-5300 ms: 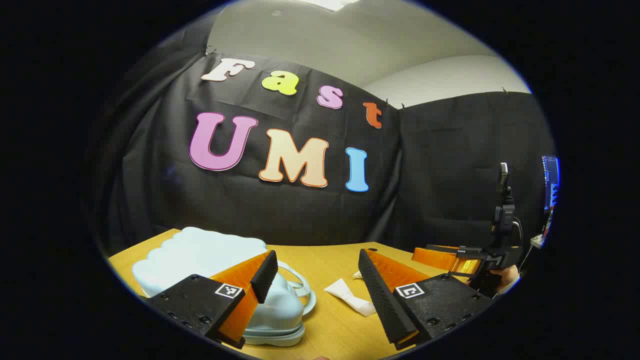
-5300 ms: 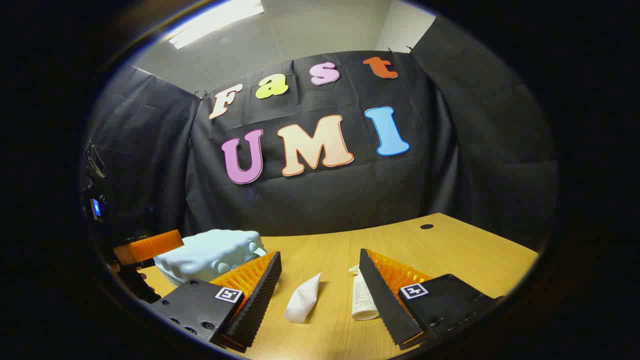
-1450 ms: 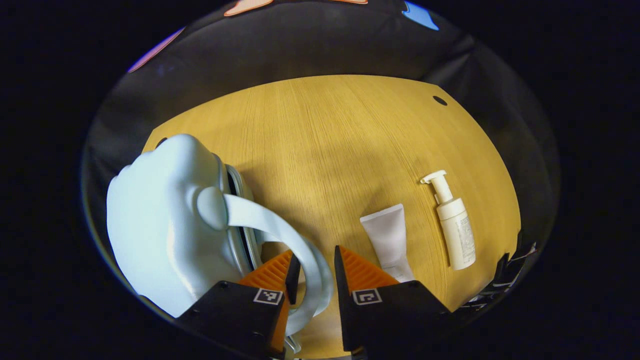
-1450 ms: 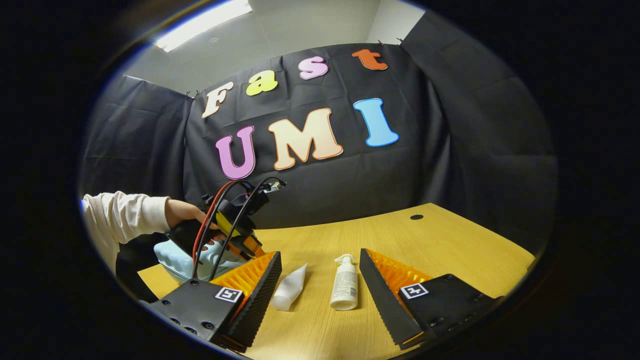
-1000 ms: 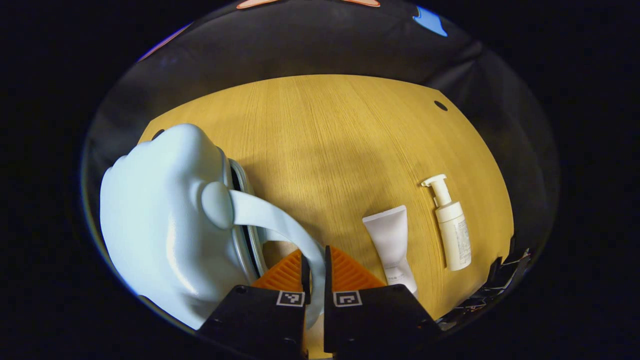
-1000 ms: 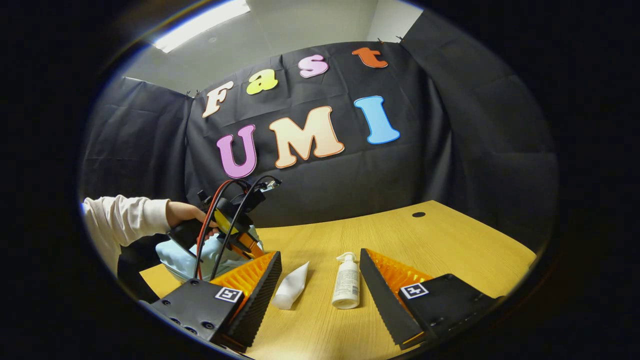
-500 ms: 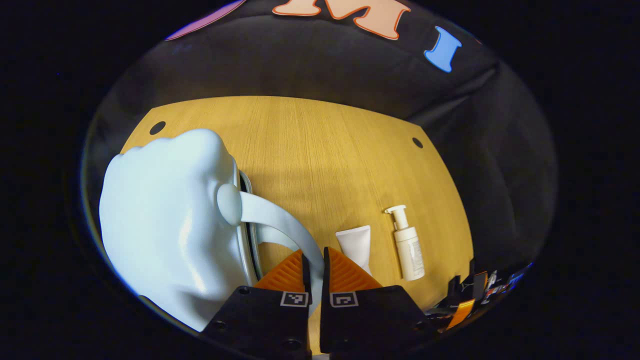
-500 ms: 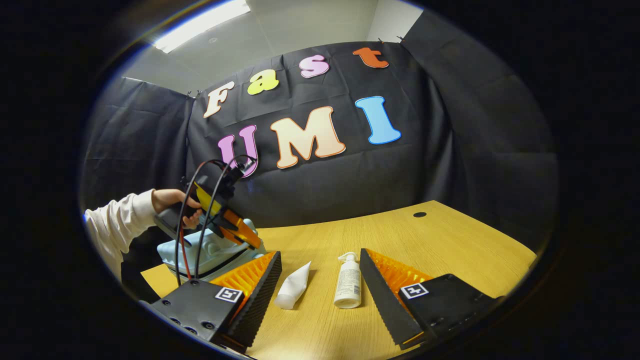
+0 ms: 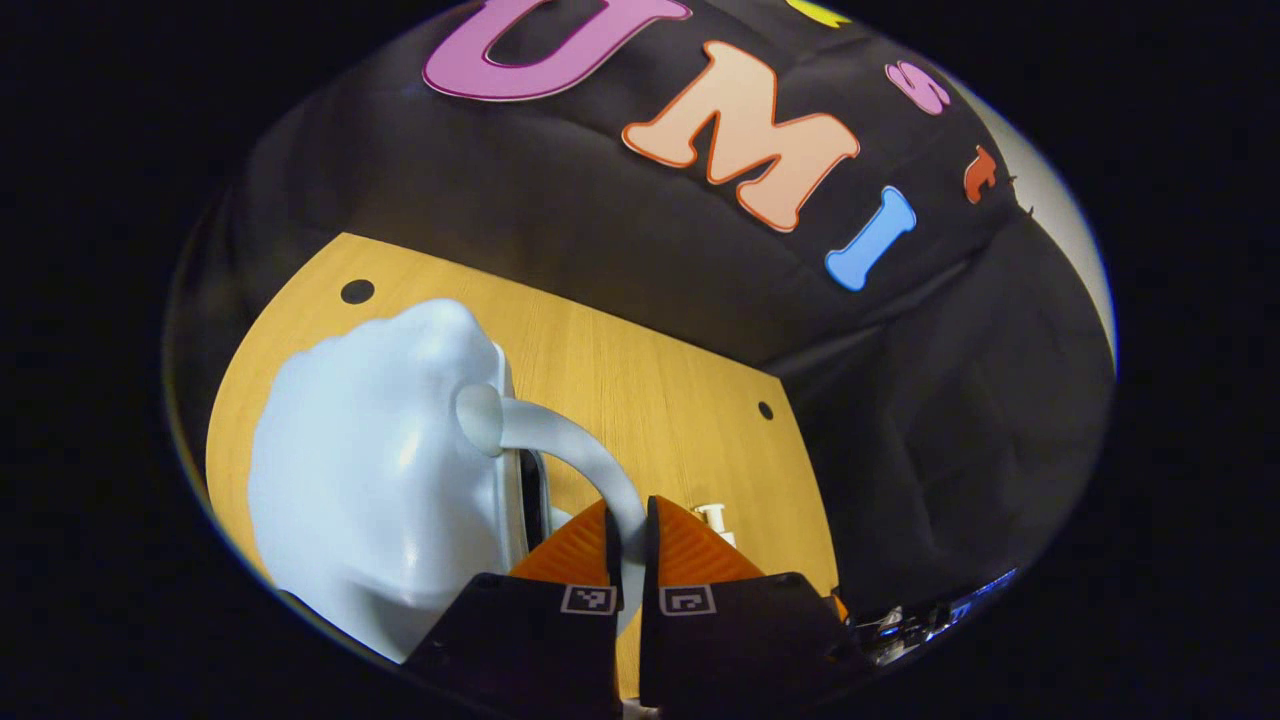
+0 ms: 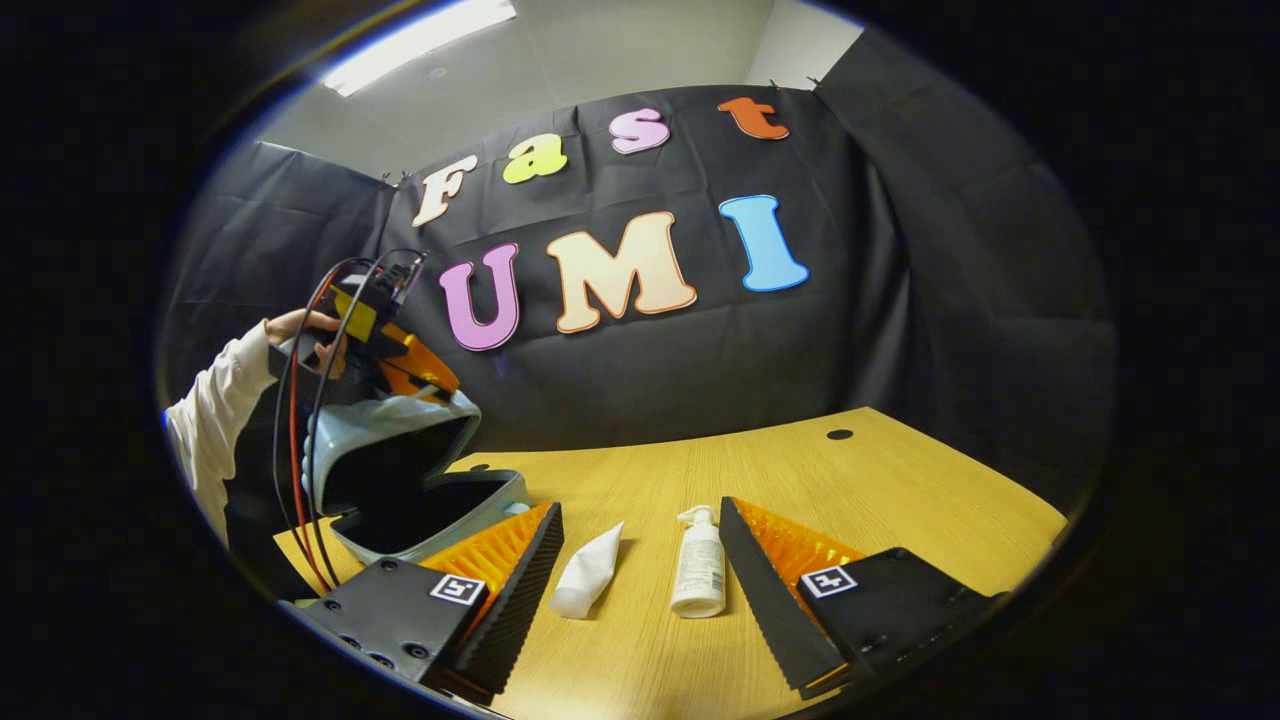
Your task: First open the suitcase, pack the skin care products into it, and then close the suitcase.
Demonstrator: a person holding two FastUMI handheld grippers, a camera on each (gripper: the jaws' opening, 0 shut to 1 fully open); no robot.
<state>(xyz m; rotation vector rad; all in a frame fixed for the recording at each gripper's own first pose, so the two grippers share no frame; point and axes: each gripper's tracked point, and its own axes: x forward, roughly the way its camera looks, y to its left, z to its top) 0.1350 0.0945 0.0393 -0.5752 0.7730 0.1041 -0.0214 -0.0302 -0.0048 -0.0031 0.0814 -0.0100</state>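
The light-blue suitcase (image 10: 400,440) stands open at the table's left, its lid (image 9: 370,450) raised above the base (image 10: 445,510) and the dark inside showing. My left gripper (image 9: 628,530) is shut on the lid's curved handle (image 9: 575,455); in the right gripper view it (image 10: 415,375) sits at the lid's top edge, held by a hand (image 10: 300,325). A white tube (image 10: 587,583) and a white pump bottle (image 10: 697,565) lie on the table between the fingers of my right gripper (image 10: 638,505), which is open and low over the table.
The wooden table (image 10: 900,500) has free room to the right of the bottle, with a small round hole (image 10: 840,434) near its far edge. A light sleeve (image 10: 205,420) and cables (image 10: 300,480) hang at the left beside the suitcase.
My left gripper, shut on the handle, has risen and swung the lid up, so the suitcase now gapes open. The right gripper, tube and bottle have stayed put.
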